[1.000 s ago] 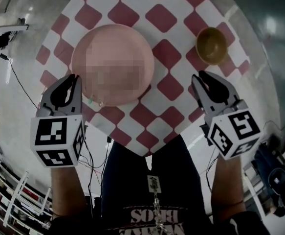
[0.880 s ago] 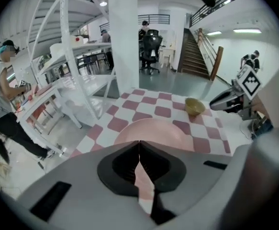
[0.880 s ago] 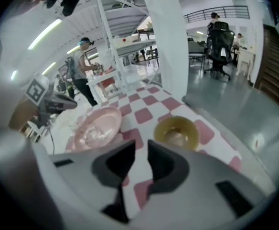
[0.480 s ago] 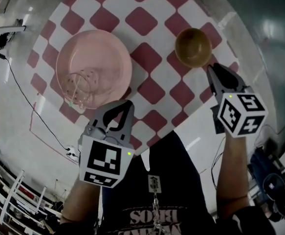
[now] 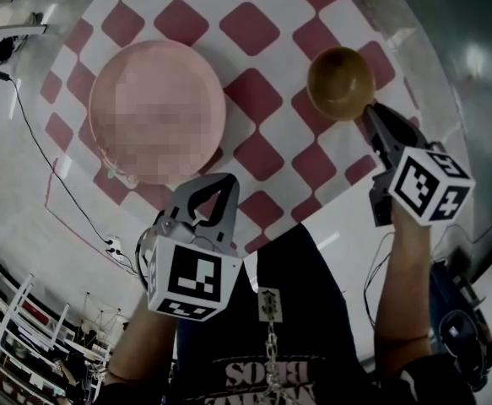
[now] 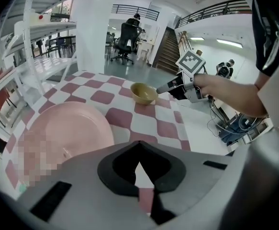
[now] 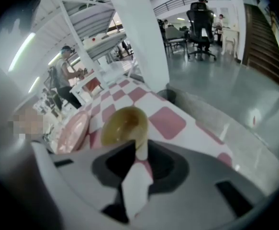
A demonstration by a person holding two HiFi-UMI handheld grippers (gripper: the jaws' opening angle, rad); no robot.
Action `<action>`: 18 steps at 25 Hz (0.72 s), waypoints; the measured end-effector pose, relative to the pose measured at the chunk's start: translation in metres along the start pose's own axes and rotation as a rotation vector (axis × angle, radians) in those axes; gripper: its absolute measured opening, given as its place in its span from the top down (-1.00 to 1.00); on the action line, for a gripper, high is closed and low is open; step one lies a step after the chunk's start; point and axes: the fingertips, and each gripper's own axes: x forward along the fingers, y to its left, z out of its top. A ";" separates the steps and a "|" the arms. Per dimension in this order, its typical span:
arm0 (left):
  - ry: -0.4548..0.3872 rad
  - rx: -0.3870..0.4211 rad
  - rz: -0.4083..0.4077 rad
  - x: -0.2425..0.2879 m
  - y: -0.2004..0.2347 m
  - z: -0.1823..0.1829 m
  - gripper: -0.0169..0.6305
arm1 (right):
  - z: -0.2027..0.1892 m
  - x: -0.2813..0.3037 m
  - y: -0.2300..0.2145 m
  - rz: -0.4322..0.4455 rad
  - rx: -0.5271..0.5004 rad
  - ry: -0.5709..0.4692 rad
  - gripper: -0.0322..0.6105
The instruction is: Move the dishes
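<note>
A round table [image 5: 247, 30] with a red-and-white chequered cloth carries a large pink plate [image 5: 157, 112] on the left and a small yellow-brown bowl [image 5: 340, 83] on the right. My left gripper [image 5: 220, 182] is over the table's near edge, below and right of the plate, shut with nothing between its jaws [image 6: 138, 145]. The left gripper view shows the plate [image 6: 67, 128] at left and the bowl [image 6: 144, 92] further off. My right gripper [image 5: 370, 110] is open, its tips at the bowl's near rim. In the right gripper view the bowl [image 7: 122, 123] sits just beyond that gripper [image 7: 140, 147].
A black cable [image 5: 39, 154] runs over the shiny floor left of the table. A white rack [image 5: 9, 327] stands at the lower left. A white pillar [image 6: 96, 28], office chairs [image 6: 125, 40] and a staircase [image 6: 170, 51] lie beyond the table.
My left gripper left the plate's left rim, swung right to the table's near edge and closed empty. My right gripper moved up to the bowl's rim.
</note>
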 end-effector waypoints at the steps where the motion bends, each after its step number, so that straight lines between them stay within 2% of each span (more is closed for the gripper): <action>1: 0.005 -0.004 -0.003 0.001 -0.002 -0.003 0.85 | 0.001 0.001 0.000 0.010 0.019 0.000 0.58; 9: 0.013 -0.006 -0.030 -0.002 -0.014 -0.013 0.85 | 0.010 0.005 0.005 0.030 0.077 -0.001 0.60; 15: 0.014 -0.019 -0.032 -0.010 -0.008 -0.028 0.86 | 0.010 0.009 -0.009 -0.083 0.032 0.001 0.68; 18: 0.016 -0.025 -0.040 -0.016 -0.005 -0.038 0.85 | 0.011 0.008 -0.010 -0.092 0.055 0.005 0.68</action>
